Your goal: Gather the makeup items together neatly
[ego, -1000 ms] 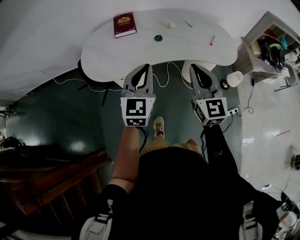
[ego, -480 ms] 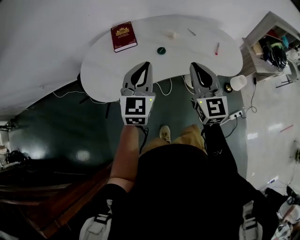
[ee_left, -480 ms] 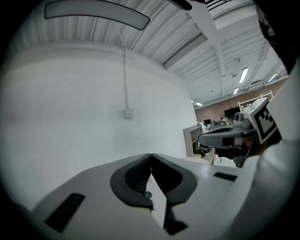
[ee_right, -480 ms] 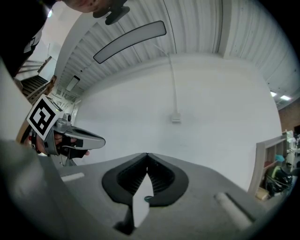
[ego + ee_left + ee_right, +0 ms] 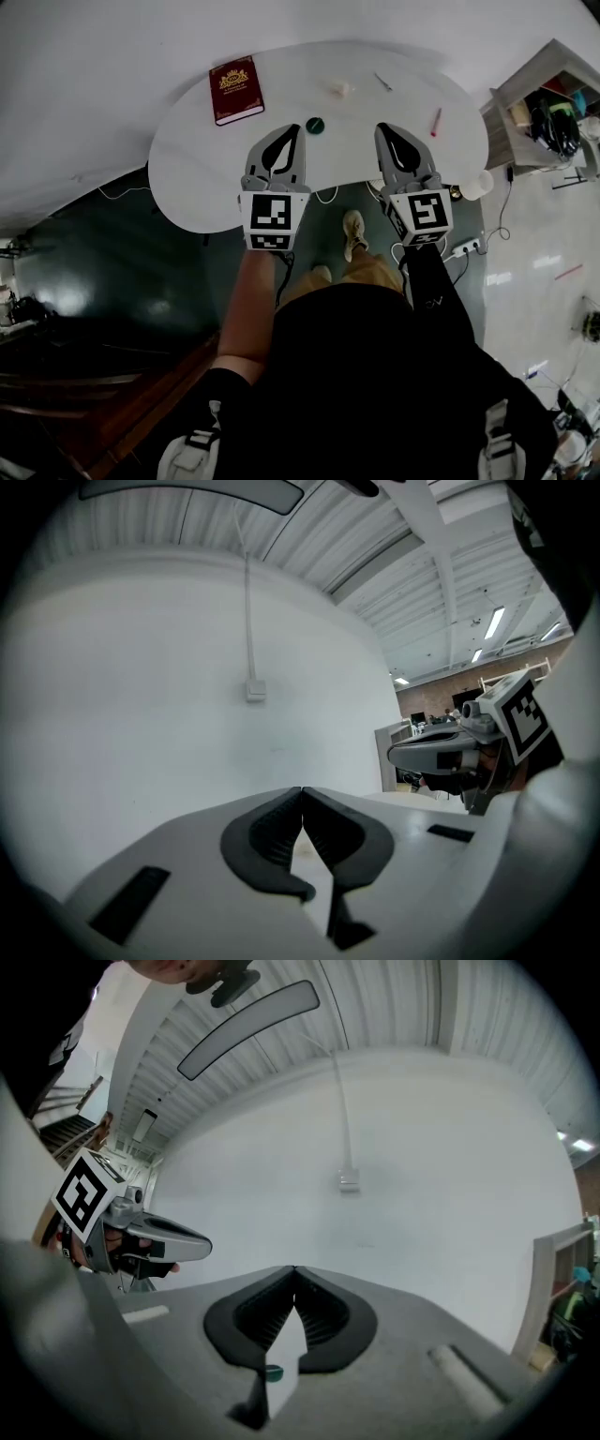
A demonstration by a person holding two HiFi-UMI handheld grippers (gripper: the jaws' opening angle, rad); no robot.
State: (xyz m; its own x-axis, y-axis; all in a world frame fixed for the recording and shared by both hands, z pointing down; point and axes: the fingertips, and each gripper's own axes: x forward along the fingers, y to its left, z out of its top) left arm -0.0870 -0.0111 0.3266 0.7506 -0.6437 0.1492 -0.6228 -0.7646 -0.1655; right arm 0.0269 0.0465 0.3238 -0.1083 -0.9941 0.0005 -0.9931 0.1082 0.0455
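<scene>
The white counter [image 5: 197, 159] had a smooth, matte top in a rounded kidney shape, set over a glossy dark green floor [image 5: 112, 244]. The makeup items lay scattered and well apart on it. A small round green disc [image 5: 315, 124] sat near the middle. A pale cream lump [image 5: 340, 88] lay at twelve o'clock from the disc. A thin grey stick [image 5: 382, 82] lay at about one o'clock. A slim red pencil [image 5: 436, 122] lay out at three o'clock. A hard-backed maroon book [image 5: 236, 90] with a gold emblem rested at ten o'clock.

The left hand-held gripper [image 5: 292, 129], a grey plastic shell with black lining, hung over the counter's near edge at seven o'clock from the disc. Its ribbed black pads [image 5: 272, 829] met at the tips, clamped together on nothing. The right hand-held gripper [image 5: 382, 127] hung at about four o'clock from the disc, level with the left one. Its ridged pads [image 5: 264, 1316] were likewise pressed tip to tip and held nothing. The green disc showed on the counter through the gap below them.
</scene>
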